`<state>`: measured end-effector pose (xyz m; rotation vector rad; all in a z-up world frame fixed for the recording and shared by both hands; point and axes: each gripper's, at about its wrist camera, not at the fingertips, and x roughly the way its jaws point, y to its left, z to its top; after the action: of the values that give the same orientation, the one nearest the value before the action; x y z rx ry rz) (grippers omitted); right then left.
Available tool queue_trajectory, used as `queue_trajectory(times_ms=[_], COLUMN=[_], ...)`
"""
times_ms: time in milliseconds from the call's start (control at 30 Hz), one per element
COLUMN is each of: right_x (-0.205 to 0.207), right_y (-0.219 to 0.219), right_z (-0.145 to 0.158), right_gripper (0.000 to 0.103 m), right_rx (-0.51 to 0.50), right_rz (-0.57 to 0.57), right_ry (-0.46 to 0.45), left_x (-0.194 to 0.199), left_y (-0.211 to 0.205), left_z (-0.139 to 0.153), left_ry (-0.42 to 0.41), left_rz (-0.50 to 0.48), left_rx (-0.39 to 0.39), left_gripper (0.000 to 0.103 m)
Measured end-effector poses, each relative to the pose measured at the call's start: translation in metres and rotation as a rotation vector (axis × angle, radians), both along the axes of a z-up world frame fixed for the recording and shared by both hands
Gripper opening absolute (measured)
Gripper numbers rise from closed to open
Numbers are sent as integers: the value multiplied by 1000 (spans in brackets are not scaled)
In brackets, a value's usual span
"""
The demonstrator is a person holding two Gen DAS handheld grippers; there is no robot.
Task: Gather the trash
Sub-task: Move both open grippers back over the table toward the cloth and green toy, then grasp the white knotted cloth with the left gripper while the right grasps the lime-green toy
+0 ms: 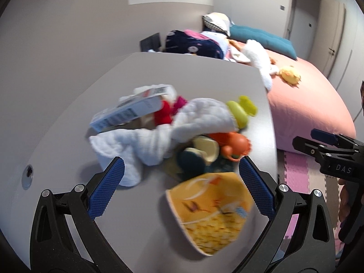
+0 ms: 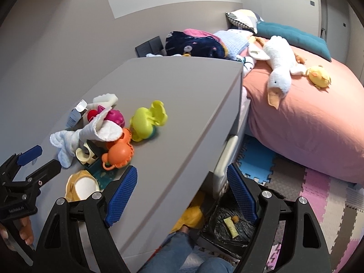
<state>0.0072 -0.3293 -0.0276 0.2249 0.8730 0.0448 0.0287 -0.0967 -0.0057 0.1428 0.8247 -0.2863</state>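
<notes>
A yellow paper cup [image 1: 210,211] lies on its side on the grey dresser top [image 1: 182,79], its white inside facing the right wrist view [image 2: 83,187]. My left gripper [image 1: 180,176] is open, its fingers on either side of the cup, not touching it. A white-and-blue carton [image 1: 128,112] lies behind a white cloth [image 1: 159,134]. My right gripper [image 2: 182,187] is open and empty over the dresser's front edge, above a bin lined with a black bag [image 2: 227,225] on the floor that holds a yellow wrapper [image 2: 231,227].
Plastic toys sit among the pile: orange [image 2: 119,152], yellow-green [image 2: 147,120], pink [image 2: 115,117]. A bed with a pink cover [image 2: 307,122] and plush toys stands to the right. Foam mats [image 2: 318,193] cover the floor. A person's legs [image 2: 179,254] are below the dresser edge.
</notes>
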Motion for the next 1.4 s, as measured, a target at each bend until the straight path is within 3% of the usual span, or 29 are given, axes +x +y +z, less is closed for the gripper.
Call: queue_trajectory(times_ms=[333,800,967,1067,1133,1200,1300,1400], right_x=[31,85,96,101,103,105,105,105], right_y=[16,28,32,35,37,40,45,46], right_z=[-2,-24,-34,-37,-38,-38,-39,-39], right_gripper=[81,81,81,81,81,79,56,56], right_rx=[9,56,56,36,26,7,-37,-49], right_rz=[18,2,7,16,25,34,44,56], right_ry=[-6,19,24,7,0,-4,-17,-20], left_x=[37,84,89,88,87,84,80,75], left_y=[36,40,43,44,43,41,41,43], left_z=[-14,-52,-58,-61,-64,-65,-65,-63], left_ry=[39,129,132,126,130,105,89,84], left_rz=[63,24,24,34,34,54,63,75], left_rx=[-24,-9,-47,-59,-72,-46,-43,-52], left_gripper=[97,97,96,81,62,53,44,41])
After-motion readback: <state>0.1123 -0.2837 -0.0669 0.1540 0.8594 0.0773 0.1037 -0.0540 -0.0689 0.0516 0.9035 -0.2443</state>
